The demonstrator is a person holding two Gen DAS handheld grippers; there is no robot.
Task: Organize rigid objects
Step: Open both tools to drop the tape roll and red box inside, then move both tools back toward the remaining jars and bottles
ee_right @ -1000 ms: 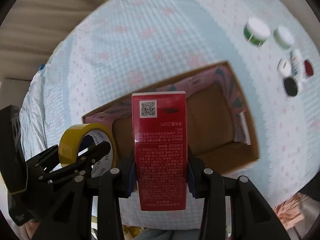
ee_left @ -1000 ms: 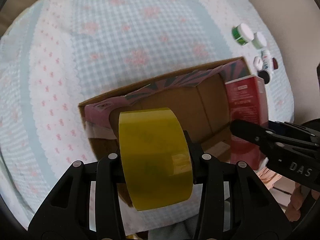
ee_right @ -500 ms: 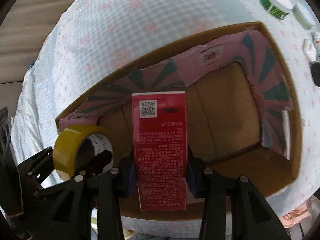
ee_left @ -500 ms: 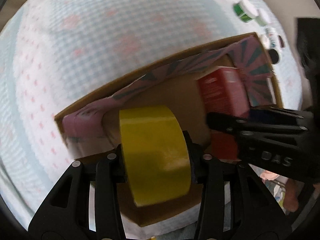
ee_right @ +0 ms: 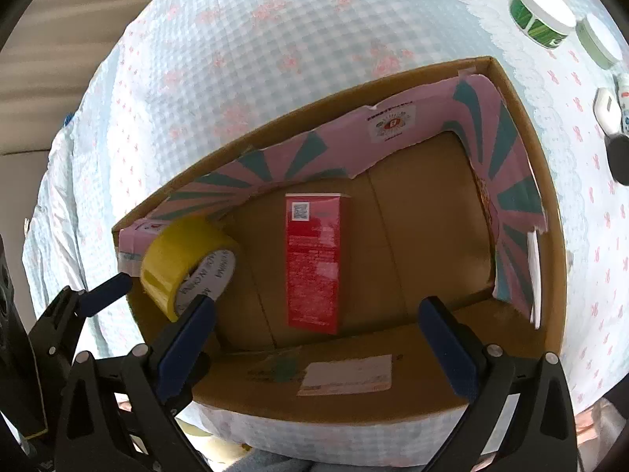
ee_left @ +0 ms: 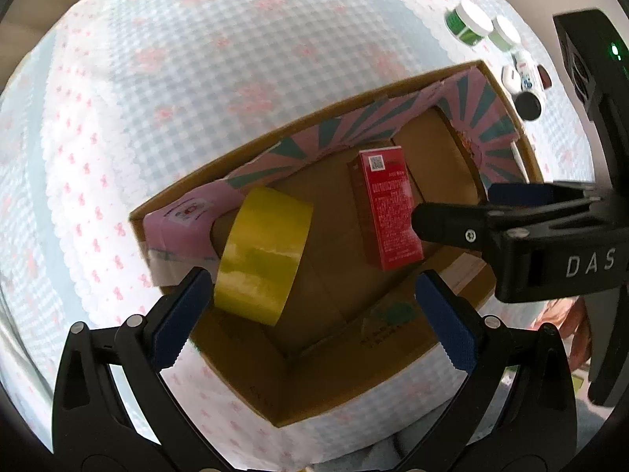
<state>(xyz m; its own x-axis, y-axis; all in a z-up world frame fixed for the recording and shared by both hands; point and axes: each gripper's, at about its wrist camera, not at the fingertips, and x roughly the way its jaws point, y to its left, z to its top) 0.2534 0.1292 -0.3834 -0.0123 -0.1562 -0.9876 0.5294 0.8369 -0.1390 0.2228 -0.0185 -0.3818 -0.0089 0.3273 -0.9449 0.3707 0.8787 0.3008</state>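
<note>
Both tongs hang spread wide over an open cardboard box (ee_right: 511, 94) that sits on a checked cloth (ee_left: 196, 59) with pink bows. The left tongs (ee_left: 310, 306) hold nothing; a yellow tape roll (ee_left: 263, 259) stands on edge in the box's left corner, touching or just beside the blue pad of the left finger (ee_left: 177, 322), leaning toward the pink and teal lining. The right tongs (ee_right: 314, 330) are likewise empty, and a red carton (ee_right: 314, 259) lies flat on the box floor between their fingers, its QR code toward the far wall. The tape (ee_right: 188, 259) is near the carton (ee_left: 387, 208) but apart from it. Beyond the box's right corner, on the cloth, stand a green jar (ee_right: 538, 8), a paler jar (ee_right: 599, 39) and some small caps (ee_left: 528, 104)
</note>
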